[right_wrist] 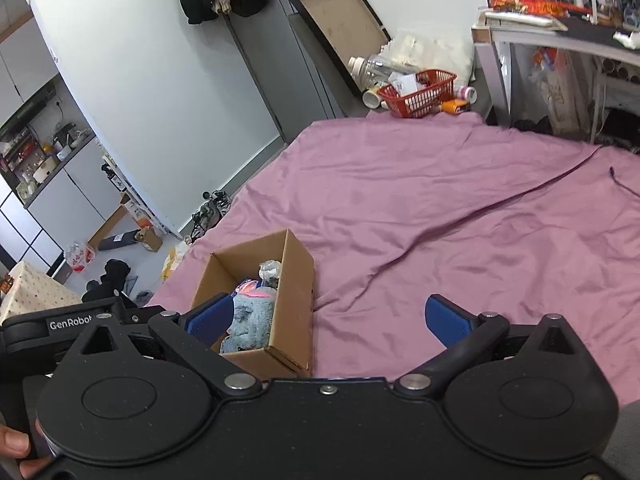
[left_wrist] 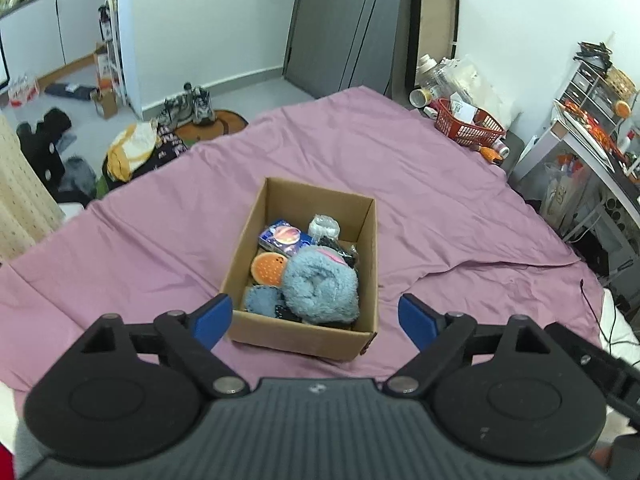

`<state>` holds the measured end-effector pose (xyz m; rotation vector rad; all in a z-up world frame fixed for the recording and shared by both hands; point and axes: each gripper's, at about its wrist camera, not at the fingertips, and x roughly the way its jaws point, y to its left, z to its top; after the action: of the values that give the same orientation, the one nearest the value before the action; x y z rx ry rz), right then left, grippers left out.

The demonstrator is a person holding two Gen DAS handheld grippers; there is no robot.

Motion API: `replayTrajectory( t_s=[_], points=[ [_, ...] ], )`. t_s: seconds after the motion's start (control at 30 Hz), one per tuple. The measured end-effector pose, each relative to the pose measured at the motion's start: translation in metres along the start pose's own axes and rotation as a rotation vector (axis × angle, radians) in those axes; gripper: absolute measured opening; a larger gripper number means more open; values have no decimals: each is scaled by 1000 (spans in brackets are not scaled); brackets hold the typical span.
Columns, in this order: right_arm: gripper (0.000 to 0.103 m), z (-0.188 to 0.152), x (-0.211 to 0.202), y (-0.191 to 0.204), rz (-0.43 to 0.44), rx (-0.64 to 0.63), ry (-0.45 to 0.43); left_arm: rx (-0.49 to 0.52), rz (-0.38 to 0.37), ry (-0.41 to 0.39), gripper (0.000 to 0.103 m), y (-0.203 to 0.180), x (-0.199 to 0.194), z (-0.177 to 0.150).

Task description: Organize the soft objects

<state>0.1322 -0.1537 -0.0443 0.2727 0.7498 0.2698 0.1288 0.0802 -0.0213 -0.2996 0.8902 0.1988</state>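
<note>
Both the left hand-held gripper [left_wrist: 314, 318] and right hand-held gripper [right_wrist: 330, 320] hang wide and empty above the cardboard box [left_wrist: 248, 248] of soft things on the bed's purple sheet [left_wrist: 420, 184].

Cardboard box [left_wrist: 304, 332] sits on the bed sheet [left_wrist: 400, 168], mid-bed. In the box: fluffy rolled item [left_wrist: 320, 284] at the near right, round flat toy [left_wrist: 269, 269] to its left, printed pouch [left_wrist: 282, 238] behind that, clear bundle [left_wrist: 324, 226] toward the far wall. Plastic basket [left_wrist: 468, 128] lies beyond the bed's far corner, with bottles [left_wrist: 430, 76] beside it. Shoes [left_wrist: 188, 106] stand on the floor off the bed's far left edge.
</note>
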Motion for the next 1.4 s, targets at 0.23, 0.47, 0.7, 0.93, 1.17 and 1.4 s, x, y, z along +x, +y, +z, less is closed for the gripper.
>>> replayTrajectory(
  t_s=[0.23, 0.47, 0.7, 0.93, 1.17, 1.4],
  points=[
    [103, 1, -33, 7, 3, -25, -66, 54, -55, -19, 93, -2, -32, -6],
    [103, -2, -60, 15, -30, -50, -90, 106, -54, -76, 96, -3, -65, -16],
    [103, -9, -82, 26, -46, -92, -86, 134, -43, -125, 99, 4, -91, -27],
    [103, -14, -102, 38, -74, -118, -131, 164, -44, -159, 103, 11, -114, -38],
    [103, -21, -116, 44, -56, -132, -136, 175, -45, -185, 103, 21, -133, -49],
    [103, -29, -126, 52, -55, -146, -129, 173, -64, -196, 103, 30, -147, -62]
  ],
)
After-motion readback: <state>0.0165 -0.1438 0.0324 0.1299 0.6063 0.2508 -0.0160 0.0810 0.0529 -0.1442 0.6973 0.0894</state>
